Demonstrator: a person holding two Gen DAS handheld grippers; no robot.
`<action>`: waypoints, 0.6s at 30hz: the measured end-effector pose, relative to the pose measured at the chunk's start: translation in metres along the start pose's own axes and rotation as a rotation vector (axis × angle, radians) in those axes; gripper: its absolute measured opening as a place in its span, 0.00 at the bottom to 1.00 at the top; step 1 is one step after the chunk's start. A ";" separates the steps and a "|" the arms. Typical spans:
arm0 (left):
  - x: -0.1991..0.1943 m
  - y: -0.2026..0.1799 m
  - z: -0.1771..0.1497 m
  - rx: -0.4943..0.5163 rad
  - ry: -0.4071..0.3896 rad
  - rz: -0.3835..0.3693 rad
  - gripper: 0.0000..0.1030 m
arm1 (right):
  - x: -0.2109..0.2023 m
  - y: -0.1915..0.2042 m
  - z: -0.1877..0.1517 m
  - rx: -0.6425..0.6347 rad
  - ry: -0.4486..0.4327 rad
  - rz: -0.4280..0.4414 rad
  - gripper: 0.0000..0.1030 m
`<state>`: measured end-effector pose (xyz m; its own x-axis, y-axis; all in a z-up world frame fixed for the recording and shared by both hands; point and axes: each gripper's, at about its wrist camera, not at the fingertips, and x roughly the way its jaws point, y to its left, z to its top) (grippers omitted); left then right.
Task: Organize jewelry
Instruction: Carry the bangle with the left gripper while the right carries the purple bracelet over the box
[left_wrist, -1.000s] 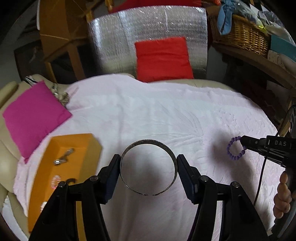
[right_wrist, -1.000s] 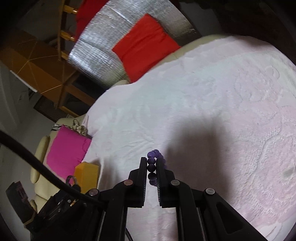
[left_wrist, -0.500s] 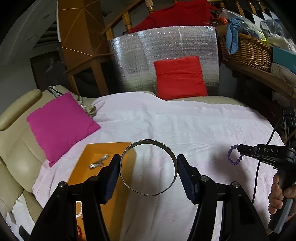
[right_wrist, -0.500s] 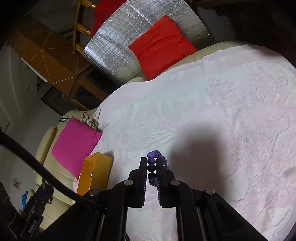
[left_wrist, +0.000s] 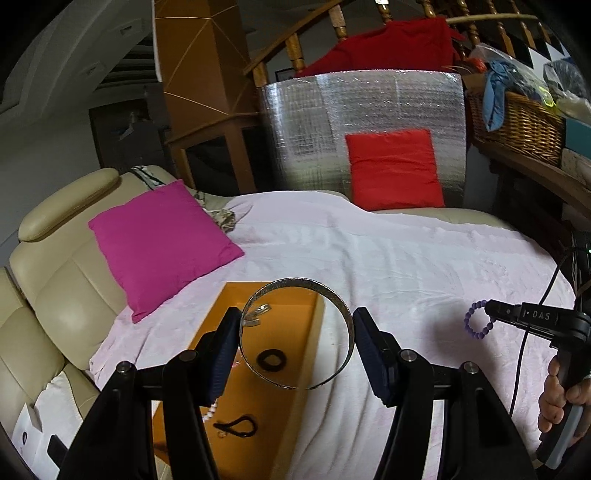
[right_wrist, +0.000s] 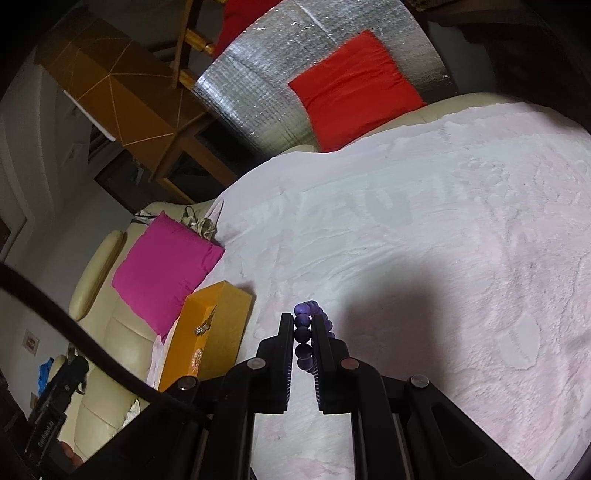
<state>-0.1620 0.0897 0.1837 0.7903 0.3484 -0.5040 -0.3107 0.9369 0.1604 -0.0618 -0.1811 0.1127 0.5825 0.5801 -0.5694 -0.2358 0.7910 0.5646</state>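
A stiff, light silver bangle (left_wrist: 295, 338) is clamped across its width by the left gripper (left_wrist: 295, 343) over the orange tray (left_wrist: 295, 402) — slippery metal. Farther right, purple beads (left_wrist: 478, 320) are pinched by the right gripper (right_wrist: 303, 336) — loosely dangling.

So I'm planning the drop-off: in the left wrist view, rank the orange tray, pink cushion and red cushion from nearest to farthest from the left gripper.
1. Orange tray, just below the left gripper.
2. Pink cushion, left, on the sofa.
3. Red cushion, far back against the silver foil panel.

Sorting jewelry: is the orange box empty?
No. The orange box already holds a black hair tie and a silver clip.
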 end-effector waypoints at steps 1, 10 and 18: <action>-0.002 0.005 -0.001 -0.004 -0.004 0.006 0.61 | 0.000 0.004 -0.002 -0.006 0.000 0.000 0.10; -0.009 0.035 -0.007 -0.042 -0.012 0.025 0.61 | 0.004 0.028 -0.017 -0.050 0.011 -0.006 0.10; -0.005 0.060 -0.014 -0.070 -0.008 0.040 0.61 | 0.011 0.061 -0.029 -0.122 0.036 0.030 0.10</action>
<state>-0.1919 0.1438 0.1845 0.7805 0.3858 -0.4918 -0.3779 0.9180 0.1205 -0.0922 -0.1205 0.1235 0.5458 0.6087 -0.5759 -0.3469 0.7897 0.5060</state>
